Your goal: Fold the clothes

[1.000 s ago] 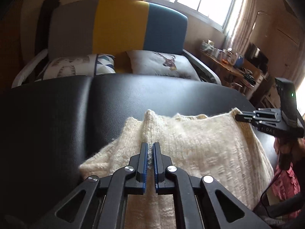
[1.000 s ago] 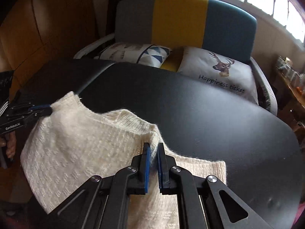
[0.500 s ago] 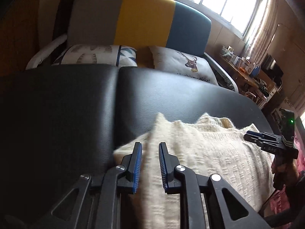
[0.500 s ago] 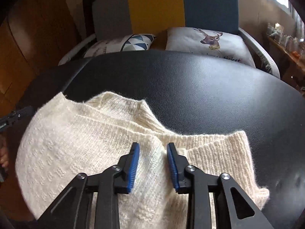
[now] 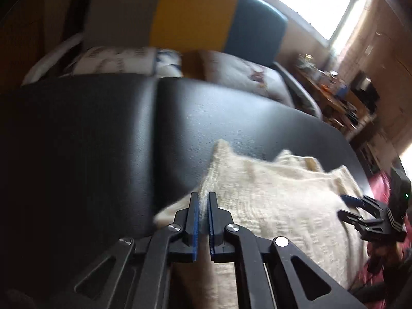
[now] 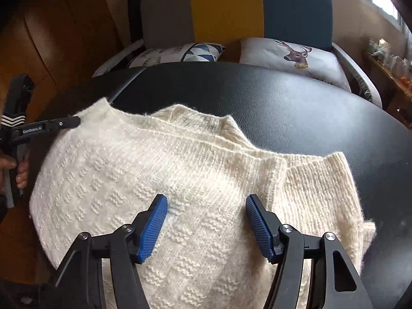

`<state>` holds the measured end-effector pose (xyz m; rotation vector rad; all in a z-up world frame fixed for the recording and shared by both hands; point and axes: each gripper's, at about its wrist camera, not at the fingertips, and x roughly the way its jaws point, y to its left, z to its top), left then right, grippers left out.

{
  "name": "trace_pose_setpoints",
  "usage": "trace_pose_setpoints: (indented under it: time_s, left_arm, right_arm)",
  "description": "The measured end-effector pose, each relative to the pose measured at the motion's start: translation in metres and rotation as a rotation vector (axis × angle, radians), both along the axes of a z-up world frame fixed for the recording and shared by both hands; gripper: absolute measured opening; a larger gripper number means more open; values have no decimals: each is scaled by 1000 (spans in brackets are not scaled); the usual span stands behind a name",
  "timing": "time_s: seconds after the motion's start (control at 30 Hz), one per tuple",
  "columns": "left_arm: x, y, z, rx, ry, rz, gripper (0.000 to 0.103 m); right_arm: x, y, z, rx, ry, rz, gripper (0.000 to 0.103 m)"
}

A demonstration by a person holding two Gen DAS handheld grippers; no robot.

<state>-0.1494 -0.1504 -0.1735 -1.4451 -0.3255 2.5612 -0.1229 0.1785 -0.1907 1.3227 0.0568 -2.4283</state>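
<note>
A cream knitted sweater (image 6: 144, 180) lies on the black padded table (image 6: 296, 108), its neckline toward the far side. It also shows in the left wrist view (image 5: 278, 195). My left gripper (image 5: 203, 200) is shut on the sweater's left edge near the shoulder; it shows at the left of the right wrist view (image 6: 74, 122). My right gripper (image 6: 206, 206) is open wide and empty, just above the sweater's middle right part. It shows at the right of the left wrist view (image 5: 347, 207).
A grey, yellow and teal sofa (image 6: 231, 7) with a patterned cushion (image 6: 180, 54) and a deer cushion (image 6: 296, 56) stands behind the table. A cluttered shelf (image 5: 334, 95) is at the far right. Bare black table (image 5: 77, 141) lies left of the sweater.
The left gripper opened, shifted along the sweater's left edge and shut on it again. The right gripper let go of the sweater, drew back and opened wide.
</note>
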Motion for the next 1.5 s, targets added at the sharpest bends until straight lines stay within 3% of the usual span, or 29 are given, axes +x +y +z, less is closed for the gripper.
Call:
trace_pose_setpoints:
  time_s: [0.17,0.23,0.33,0.4,0.53,0.63,0.77,0.9,1.07,1.23,1.37,1.5]
  left_arm:
    - [-1,-3,-1,32,-6,42,11]
    - [0,1,8,-16,-3,60,19]
    - [13,6,27,-72,46,62,19]
    - [23,16,40,-30,70,27,19]
    - [42,56,55,63,106,-113,19]
    - [52,114,56,85,112,-279,19]
    - [63,197,58,86,121,-504,19]
    - [67,265,59,65,128,-656,19]
    - [58,313,57,25,117,-730,19]
    - [37,347,27,-63,40,-764,19]
    - [29,370,13,-101,56,-798,19]
    - [23,379,2,-104,32,-786,20]
  right_arm:
    - [-2,6,-7,-59,-2,-29,68]
    - [0,11,-2,-88,-8,-24,68]
    - [8,38,18,-214,-16,-19,67]
    - [21,69,31,-273,-7,-38,67]
    - [56,141,38,-387,-62,-78,67]
    - [85,183,24,-491,-152,-82,68]
    - [108,208,-5,-590,-253,-78,68]
    - [113,215,-21,-723,-274,-33,70]
    - [109,208,-34,-739,-338,47,70]
    - [108,186,-34,-799,-399,227,78]
    - [89,160,-30,-850,-426,327,80]
    - [103,133,-43,-612,-564,437,76]
